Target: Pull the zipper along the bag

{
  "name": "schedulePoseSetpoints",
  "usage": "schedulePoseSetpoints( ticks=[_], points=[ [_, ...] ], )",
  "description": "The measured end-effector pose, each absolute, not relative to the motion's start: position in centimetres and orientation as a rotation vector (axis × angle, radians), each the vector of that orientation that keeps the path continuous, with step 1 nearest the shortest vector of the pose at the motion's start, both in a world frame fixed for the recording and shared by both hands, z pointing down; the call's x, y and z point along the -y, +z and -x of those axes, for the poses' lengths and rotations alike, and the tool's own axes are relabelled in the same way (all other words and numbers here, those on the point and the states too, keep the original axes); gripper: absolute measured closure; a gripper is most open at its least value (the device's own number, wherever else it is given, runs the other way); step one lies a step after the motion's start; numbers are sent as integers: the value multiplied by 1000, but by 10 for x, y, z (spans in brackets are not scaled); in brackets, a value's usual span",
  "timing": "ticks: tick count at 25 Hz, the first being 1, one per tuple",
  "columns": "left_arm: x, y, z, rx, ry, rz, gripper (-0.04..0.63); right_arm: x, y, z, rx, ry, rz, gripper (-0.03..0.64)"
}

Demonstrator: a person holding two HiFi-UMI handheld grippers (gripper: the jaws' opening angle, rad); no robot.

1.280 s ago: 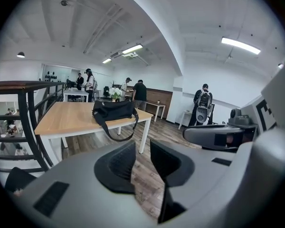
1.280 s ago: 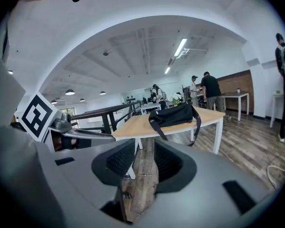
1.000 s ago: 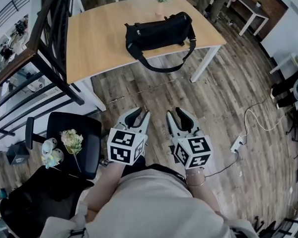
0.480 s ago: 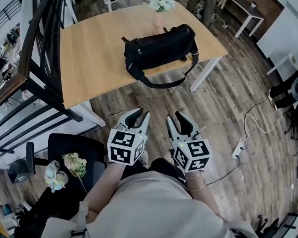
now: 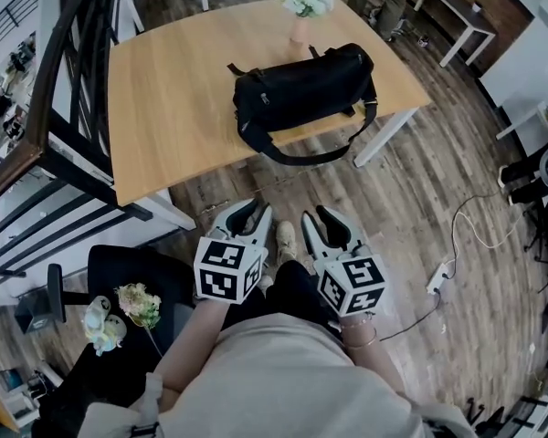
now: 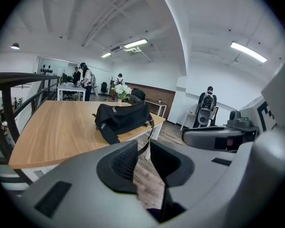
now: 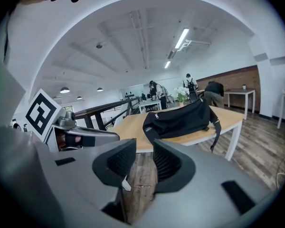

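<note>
A black bag [image 5: 301, 85] is seen lying on its side on a wooden table [image 5: 173, 89], near the table's edge at 5 o'clock in the head view. Its shoulder strap [image 5: 301, 158] is hung over that edge in a loop. The zipper is too small to be made out. A pink vase with white flowers [image 5: 303, 7] is placed just beside the bag, at 12 o'clock from it.

Both tools are held low in front of the person, above the wooden floor [image 5: 420, 190], well apart from the table. The bag is found at about 12 o'clock from them. The left gripper [image 5: 254, 210] is held with its jaws a narrow way apart, and only floor is seen in the gap. The right gripper [image 5: 318, 215] is kept at 3 o'clock from the left one, just beside it. Its jaws have just been closing, but a gap is left between the pads and nothing is gripped there.

A black office chair [image 5: 128, 281] is seen at 8 o'clock from the left gripper, with a bunch of flowers [image 5: 137, 304] laid on its seat. A dark railing [image 5: 73, 80] is seen at 9 o'clock from the table. A white power strip [image 5: 436, 276] is lying on the floor at 3 o'clock from the right gripper.
</note>
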State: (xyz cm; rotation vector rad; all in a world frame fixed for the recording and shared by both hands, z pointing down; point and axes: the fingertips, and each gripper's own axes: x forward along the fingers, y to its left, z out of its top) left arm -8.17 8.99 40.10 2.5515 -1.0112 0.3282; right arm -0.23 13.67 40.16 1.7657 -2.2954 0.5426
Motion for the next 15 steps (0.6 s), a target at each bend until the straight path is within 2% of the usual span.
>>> schedulePoseSetpoints(
  ticks=[6,15],
  points=[
    [-49,407,85,1084,335,-2508,505,-89,404,2,2335,524,-1695,520],
    [41,392,52,1126,299,-2507,504,8,387,-25,2376,437,-1625,520]
  ],
)
